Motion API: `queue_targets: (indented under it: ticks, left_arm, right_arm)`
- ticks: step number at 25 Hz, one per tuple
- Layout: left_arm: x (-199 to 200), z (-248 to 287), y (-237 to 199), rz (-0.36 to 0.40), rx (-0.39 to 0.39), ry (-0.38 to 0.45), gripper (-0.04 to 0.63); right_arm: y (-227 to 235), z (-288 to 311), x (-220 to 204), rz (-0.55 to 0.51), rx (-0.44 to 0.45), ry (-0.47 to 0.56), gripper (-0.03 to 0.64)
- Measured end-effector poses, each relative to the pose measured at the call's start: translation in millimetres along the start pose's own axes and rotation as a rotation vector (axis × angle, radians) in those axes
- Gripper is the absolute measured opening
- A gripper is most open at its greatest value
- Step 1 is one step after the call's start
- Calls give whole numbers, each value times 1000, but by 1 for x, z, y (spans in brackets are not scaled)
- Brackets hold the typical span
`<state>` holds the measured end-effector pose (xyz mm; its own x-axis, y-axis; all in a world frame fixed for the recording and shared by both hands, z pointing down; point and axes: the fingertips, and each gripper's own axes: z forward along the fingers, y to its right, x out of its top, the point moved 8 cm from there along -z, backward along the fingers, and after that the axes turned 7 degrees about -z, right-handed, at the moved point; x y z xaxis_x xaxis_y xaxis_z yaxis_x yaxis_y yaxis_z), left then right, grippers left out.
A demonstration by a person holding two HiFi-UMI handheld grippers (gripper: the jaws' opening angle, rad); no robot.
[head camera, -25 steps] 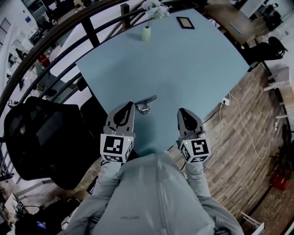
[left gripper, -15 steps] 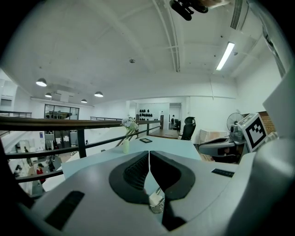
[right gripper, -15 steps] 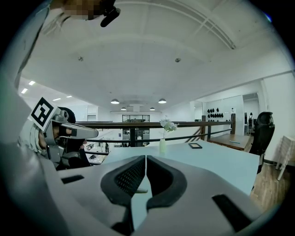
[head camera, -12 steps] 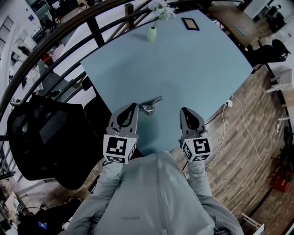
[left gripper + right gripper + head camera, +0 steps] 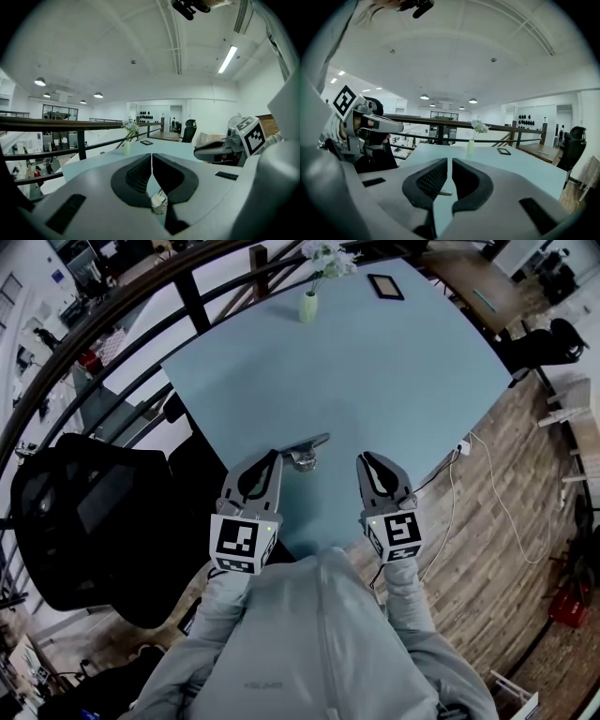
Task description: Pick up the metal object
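The metal object, a shiny handle-like piece with a long thin bar, lies on the light blue table near its front edge. My left gripper is shut and empty, its tips just left of the object's thick end. The left gripper view shows part of the object low behind the closed left gripper. My right gripper is shut and empty, a short way right of the object. Through the right gripper a sliver of the metal object shows.
A small vase with white flowers and a dark flat tablet sit at the table's far side. A black railing runs behind the table. A black office chair stands left; a white cable lies on the wooden floor at right.
My right gripper has shifted a little left and forward, toward the metal object. The left gripper and the object have stayed about where they were.
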<state>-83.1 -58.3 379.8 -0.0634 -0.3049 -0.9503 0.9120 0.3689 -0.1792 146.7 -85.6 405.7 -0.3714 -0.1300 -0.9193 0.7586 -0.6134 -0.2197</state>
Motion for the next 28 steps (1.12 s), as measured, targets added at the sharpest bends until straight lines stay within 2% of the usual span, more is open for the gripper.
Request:
queue_targets:
  ticks: [6, 9, 19, 28]
  left_arm:
    - [-4, -4, -5, -17, 23, -3, 31]
    - [-6, -6, -6, -27, 34, -7, 31]
    - [-16, -7, -10, -54, 54, -15, 31]
    - [-24, -8, -16, -75, 79, -33, 31]
  right_arm:
    - [-11, 19, -6, -12, 66, -32, 31]
    - [-19, 28, -8, 0, 103, -43, 101]
    - [-38, 51, -20, 72, 180, -59, 232]
    - [-47, 68, -29, 130, 224, -76, 306]
